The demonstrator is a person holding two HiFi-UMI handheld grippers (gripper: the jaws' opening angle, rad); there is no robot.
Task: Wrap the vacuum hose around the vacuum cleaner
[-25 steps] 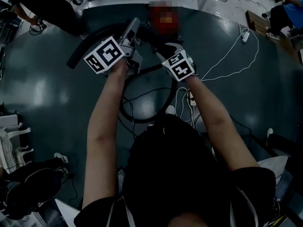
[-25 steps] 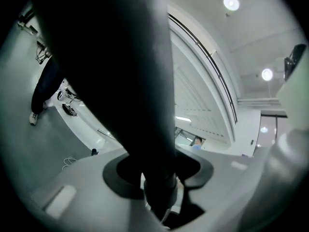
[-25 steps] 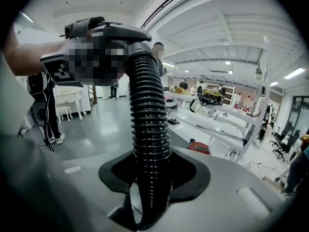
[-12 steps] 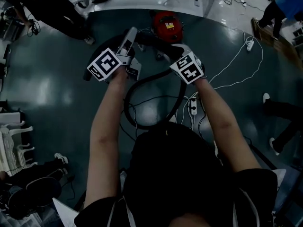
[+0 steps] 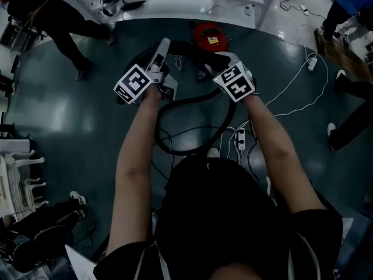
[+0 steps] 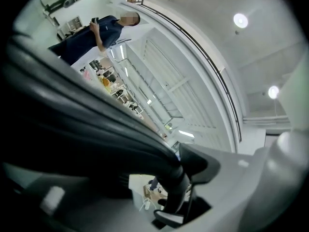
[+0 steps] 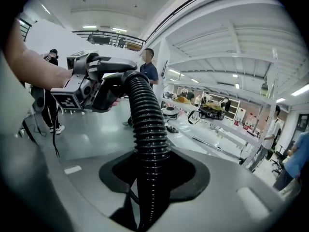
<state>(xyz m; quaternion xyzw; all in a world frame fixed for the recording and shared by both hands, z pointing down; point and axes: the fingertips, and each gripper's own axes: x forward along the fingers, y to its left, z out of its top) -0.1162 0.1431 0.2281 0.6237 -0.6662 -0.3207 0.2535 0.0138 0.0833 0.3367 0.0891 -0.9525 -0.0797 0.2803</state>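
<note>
hose (image 7: 145,120), betw. R gripper (image 7: 147,175) jaws — clamped

The head view looks steeply down from high above the vacuum hose (image 5: 192,101), far enough off to take in its whole loop, the red vacuum cleaner (image 5: 211,35) just beyond it, and the dark floor (image 5: 64,109) all round it. The left gripper view sits hard against the vacuum hose (image 6: 87,124), which fills its left half as a dark blur; it faces past the hose, rolled sideways, toward a white wall and ceiling lamps. The right gripper view looks along the vacuum hose (image 7: 147,124) from right beside it, out over the floor to benches behind. The head view and the right gripper view share the hose's upper stretch.
</note>
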